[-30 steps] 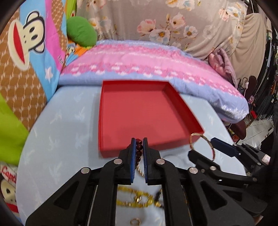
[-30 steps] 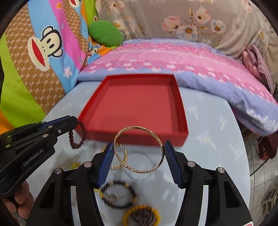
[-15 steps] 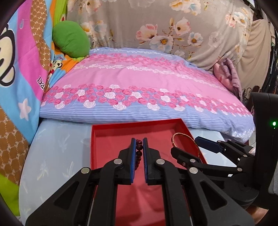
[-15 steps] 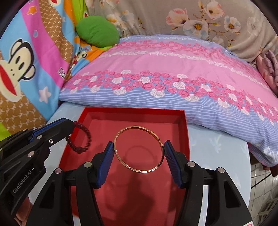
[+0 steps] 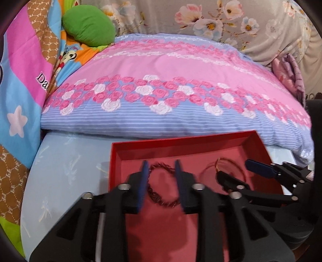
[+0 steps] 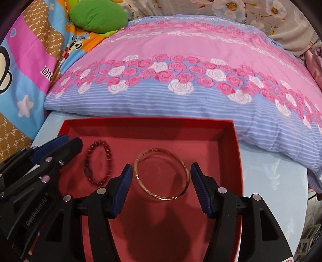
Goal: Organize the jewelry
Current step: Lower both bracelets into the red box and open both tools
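A red tray [image 6: 237, 153] [image 5: 116, 149] lies on the pale blue table. A dark red bead bracelet [image 6: 98, 163] [image 5: 161, 185] lies on the tray floor at the left. A gold bangle [image 6: 162, 174] [image 5: 223, 167] lies beside it at the middle. My left gripper [image 5: 161, 183] is open above the bead bracelet, not touching it; it also shows in the right wrist view [image 6: 60, 145]. My right gripper [image 6: 161, 183] is open around the bangle, its pads apart from it; it also shows in the left wrist view [image 5: 237, 171].
A pink and blue rose-patterned pillow [image 6: 181, 76] lies right behind the tray. A colourful cartoon blanket [image 6: 24, 76] rises at the left with a green cushion [image 6: 98, 16] on it. Bare blue table [image 5: 70, 171] shows on both sides of the tray.
Both grippers moved forward over the tray and opened. The bead bracelet and the gold bangle were let go and now lie on the tray floor.
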Demonstrator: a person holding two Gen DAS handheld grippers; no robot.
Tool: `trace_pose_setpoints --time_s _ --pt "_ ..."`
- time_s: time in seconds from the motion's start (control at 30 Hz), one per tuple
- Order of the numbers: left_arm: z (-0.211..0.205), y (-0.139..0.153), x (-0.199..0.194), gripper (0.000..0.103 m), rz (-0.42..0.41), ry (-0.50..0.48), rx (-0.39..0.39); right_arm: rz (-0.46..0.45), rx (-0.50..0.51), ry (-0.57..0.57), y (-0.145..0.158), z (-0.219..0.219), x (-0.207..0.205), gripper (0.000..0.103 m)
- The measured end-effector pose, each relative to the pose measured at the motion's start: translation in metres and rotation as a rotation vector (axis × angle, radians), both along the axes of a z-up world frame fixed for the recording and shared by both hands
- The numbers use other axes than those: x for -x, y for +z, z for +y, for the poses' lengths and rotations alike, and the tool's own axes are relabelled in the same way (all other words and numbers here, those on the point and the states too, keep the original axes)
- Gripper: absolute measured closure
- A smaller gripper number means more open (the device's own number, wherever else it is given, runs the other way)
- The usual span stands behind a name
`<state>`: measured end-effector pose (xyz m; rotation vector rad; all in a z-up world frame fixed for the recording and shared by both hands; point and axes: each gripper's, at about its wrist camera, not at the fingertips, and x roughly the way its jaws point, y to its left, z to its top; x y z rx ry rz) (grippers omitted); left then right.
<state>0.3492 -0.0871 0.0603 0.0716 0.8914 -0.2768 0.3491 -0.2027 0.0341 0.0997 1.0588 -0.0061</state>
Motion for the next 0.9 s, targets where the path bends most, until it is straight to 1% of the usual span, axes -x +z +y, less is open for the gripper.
trace_pose_setpoints --time_s 0.03,0.07,0.13,0.23,0.43,0.53,0.6,0.73,0.8,0.9 --pt "0.001 -0.002 0.001 0.062 -0.001 0.006 -0.017 0.003 -0.003 -0.007 -0.003 -0.001 0.002 0.043" --pt "0.003 -0.004 0.000 0.058 0.008 0.008 -0.017 0.002 0.002 -0.013 -0.005 -0.002 0.003 0.041" --pt "0.010 -0.005 0.001 0.054 0.019 0.022 0.001 -0.010 0.020 -0.007 -0.007 0.001 0.008 0.039" --pt "0.016 -0.009 0.005 0.053 0.028 0.031 0.010 -0.012 0.032 0.017 -0.007 0.009 0.014 0.035" --pt "0.027 -0.010 0.029 0.053 0.031 0.018 0.013 -0.022 0.042 0.036 -0.007 0.024 0.039 0.033" --pt "0.030 -0.010 0.040 0.053 0.022 0.017 0.002 -0.032 0.047 0.035 -0.006 0.030 0.051 0.033" --pt "0.031 -0.009 0.041 0.053 0.011 0.034 -0.019 -0.039 0.051 0.044 -0.004 0.034 0.054 0.034" --pt "0.037 0.001 0.043 0.053 -0.007 0.071 -0.007 -0.094 0.077 0.025 0.018 0.034 0.066 0.034" --pt "0.042 0.011 0.052 0.053 -0.027 0.071 0.004 -0.124 0.069 0.025 0.032 0.032 0.079 0.034" --pt "0.046 0.027 0.071 0.050 -0.062 0.062 -0.001 -0.162 0.082 0.026 0.048 0.030 0.107 0.034"
